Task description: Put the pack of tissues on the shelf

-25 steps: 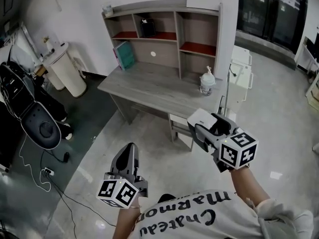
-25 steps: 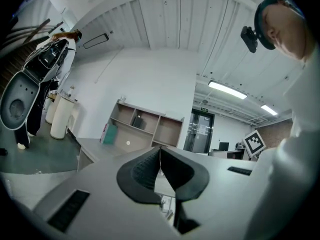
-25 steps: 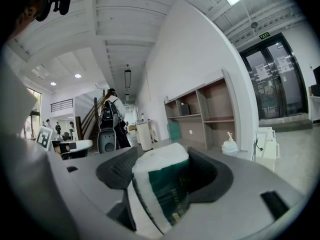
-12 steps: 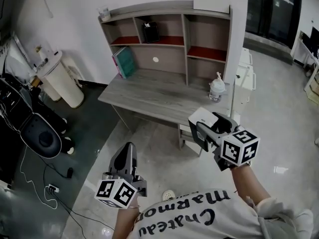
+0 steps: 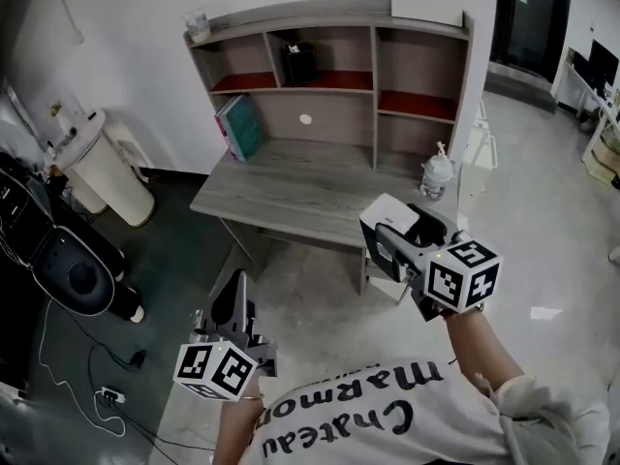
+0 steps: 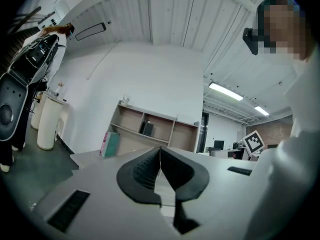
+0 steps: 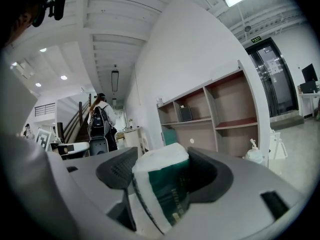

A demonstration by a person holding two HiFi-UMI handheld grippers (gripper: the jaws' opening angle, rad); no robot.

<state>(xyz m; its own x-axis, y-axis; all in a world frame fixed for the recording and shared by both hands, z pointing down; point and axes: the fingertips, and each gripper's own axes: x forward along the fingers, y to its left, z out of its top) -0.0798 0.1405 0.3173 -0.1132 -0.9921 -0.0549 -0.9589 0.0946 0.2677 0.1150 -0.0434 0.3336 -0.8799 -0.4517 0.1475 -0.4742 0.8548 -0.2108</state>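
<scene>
At the far left a white round bin (image 5: pixel 102 168) stands on the floor beside the grey worktop (image 5: pixel 291 187). The left tool (image 5: pixel 236 284) is held low and near, over the floor short of the worktop. Its jaws are pressed together with nothing between them.

Along the far side of the worktop stands the shelf (image 5: pixel 329 66), an open unit with several compartments. A teal book (image 5: pixel 240 127) stands on the worktop under its left compartment. A black box (image 5: pixel 300 63) sits in an upper middle compartment, and a small cup (image 5: pixel 199 24) stands on the shelf's top at the left.

Right of centre, the right tool (image 5: pixel 397 229) is clamped on the pack of tissues (image 7: pixel 165 181), which is white with a dark green panel. The pack is held in the air by the worktop's near right edge, well apart from the shelf. A pump bottle (image 5: pixel 438 177) stands on the worktop's right end, just beyond it.
</scene>
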